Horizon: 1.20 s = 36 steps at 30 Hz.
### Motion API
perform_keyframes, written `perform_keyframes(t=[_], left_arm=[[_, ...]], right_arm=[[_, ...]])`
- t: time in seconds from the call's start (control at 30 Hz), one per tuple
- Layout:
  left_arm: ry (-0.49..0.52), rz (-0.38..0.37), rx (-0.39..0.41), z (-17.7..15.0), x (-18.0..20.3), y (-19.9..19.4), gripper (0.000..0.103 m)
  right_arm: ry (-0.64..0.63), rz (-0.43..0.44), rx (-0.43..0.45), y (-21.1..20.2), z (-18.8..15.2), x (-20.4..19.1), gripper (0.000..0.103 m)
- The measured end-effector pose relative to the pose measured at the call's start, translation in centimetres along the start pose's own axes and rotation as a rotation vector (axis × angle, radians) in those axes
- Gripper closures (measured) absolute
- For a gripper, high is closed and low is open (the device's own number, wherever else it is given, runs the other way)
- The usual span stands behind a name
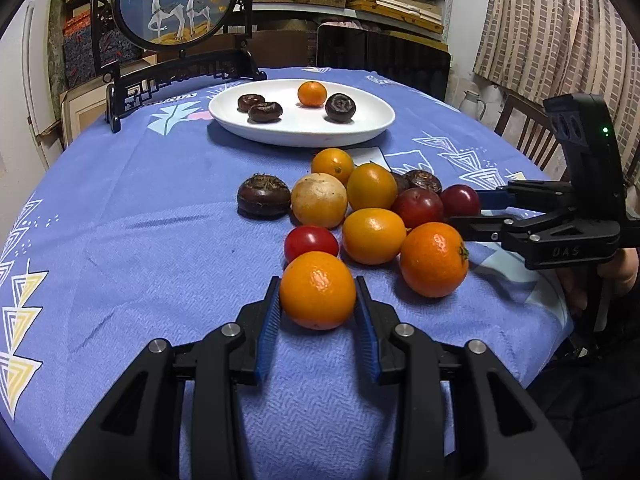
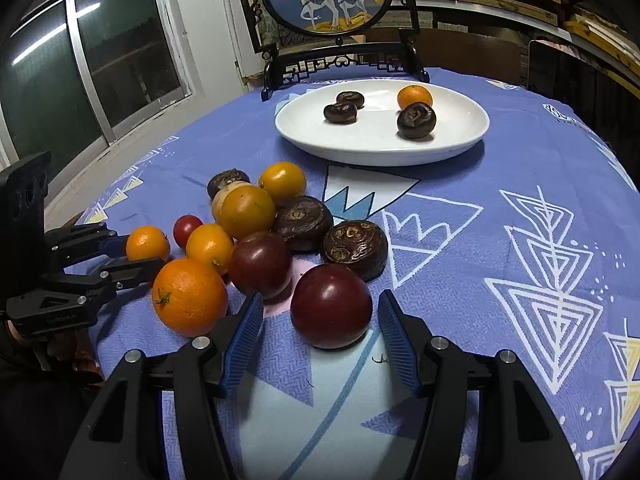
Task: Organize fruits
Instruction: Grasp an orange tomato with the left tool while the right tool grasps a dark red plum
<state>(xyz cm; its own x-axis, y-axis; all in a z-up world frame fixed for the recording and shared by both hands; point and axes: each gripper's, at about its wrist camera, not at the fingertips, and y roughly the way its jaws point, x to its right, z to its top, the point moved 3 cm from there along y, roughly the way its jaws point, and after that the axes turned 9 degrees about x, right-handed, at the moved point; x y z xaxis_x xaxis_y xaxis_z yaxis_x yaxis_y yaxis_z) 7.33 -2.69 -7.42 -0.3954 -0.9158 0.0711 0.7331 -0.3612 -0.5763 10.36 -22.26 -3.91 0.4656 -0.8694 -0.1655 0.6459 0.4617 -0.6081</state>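
Left fingers (image 1: 280, 308) clamped on small orange (image 1: 317, 290) (tilted downward); right fingers (image 2: 390, 320) loose around dark tomato (image 2: 331, 306).

Left gripper (image 1: 317, 300) in the foreground, its blue pads (image 1: 269, 320) pressed against both sides of a small orange (image 1: 317, 290) resting on the blue patterned tablecloth (image 1: 120, 240). Just beyond the small orange lies a cluster of fruit: a red tomato (image 1: 311, 242), yellow tomatoes (image 1: 374, 235), a larger orange (image 1: 434, 265), and a dark water chestnut (image 1: 264, 196). Well beyond the small orange stands a white plate (image 1: 372, 128) bearing three dark chestnuts and one mandarin (image 1: 312, 94). Right of the cluster, the right gripper (image 1: 472, 210) reaches in around a dark red tomato (image 1: 460, 200).
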Motion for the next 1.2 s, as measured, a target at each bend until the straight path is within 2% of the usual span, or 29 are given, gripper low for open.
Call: perform_keyframes(t=[0.07,0.4,1.2], left_arm=[[-0.002,0.001,0.0,0.0,-0.1,0.0,0.069],[-0.005,-0.002,-0.002,-0.1,-0.1,-0.1,0.069],[-0.01,0.0,0.009,0.5,-0.4,-0.7,0.069]], right_arm=[[-0.005,0.001,-0.01,0.2,-0.1,-0.1,0.05],[0.029,-0.014,-0.008,0.2,-0.1,0.6,0.064],[0.066,0.008,0.042,-0.8,-0.1,1.1,0.065]])
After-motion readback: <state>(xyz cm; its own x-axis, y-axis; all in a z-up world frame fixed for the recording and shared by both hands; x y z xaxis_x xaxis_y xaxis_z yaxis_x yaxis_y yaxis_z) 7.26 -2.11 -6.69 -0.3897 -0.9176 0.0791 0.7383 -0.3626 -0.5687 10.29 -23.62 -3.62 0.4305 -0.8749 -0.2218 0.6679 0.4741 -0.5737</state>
